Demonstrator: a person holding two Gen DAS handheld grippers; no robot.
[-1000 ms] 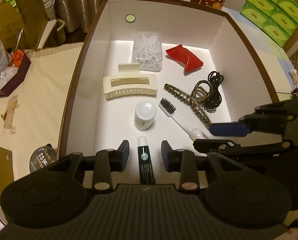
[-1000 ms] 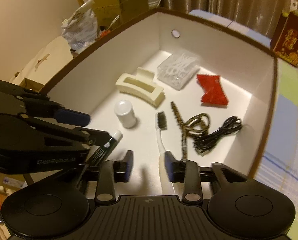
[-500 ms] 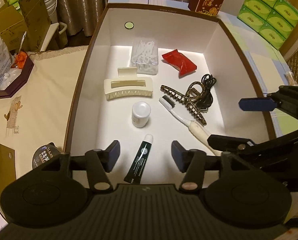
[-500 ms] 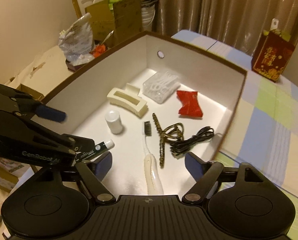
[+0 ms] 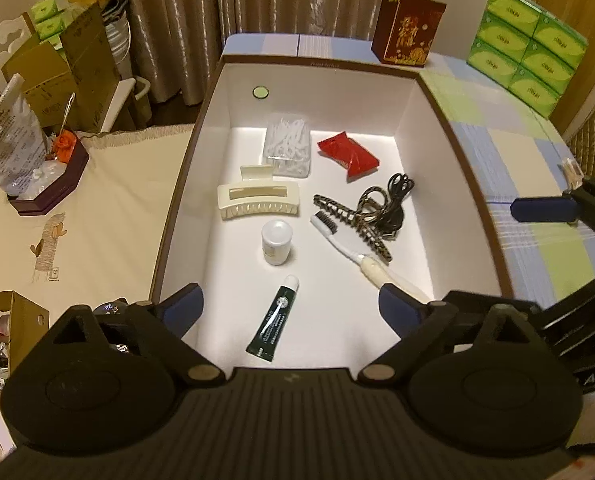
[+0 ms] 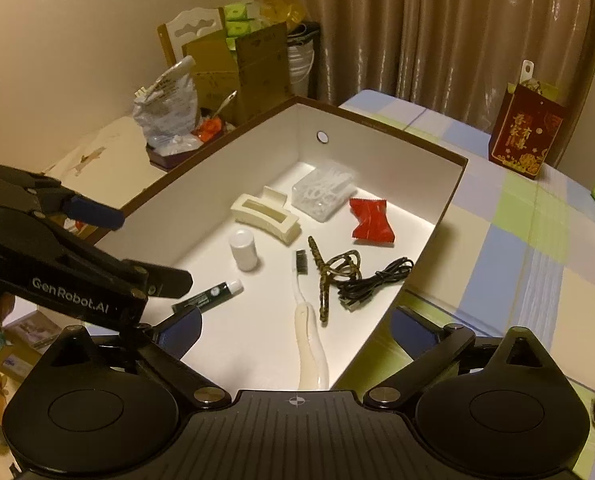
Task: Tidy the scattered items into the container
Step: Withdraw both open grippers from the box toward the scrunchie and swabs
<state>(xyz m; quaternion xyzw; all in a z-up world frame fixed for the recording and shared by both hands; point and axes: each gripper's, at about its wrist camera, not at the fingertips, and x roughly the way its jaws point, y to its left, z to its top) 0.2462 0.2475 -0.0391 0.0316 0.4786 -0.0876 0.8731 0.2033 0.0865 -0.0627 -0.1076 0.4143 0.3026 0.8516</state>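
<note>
- Inside the box (image 5: 437,152), near its front wall, lies the toothpaste tube (image 5: 274,326); toothbrush (image 5: 349,248) to its right.
- Both my jaws gape, empty.
- Next, I judge: seek leftover strays outside.

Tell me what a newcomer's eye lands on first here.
The big white-lined box fills the middle, its floor strewn with small things. The red packet near the far wall stands out most, then the cream hair claw towards the left wall. Both grippers, left and right, hang open at the near end.
</note>
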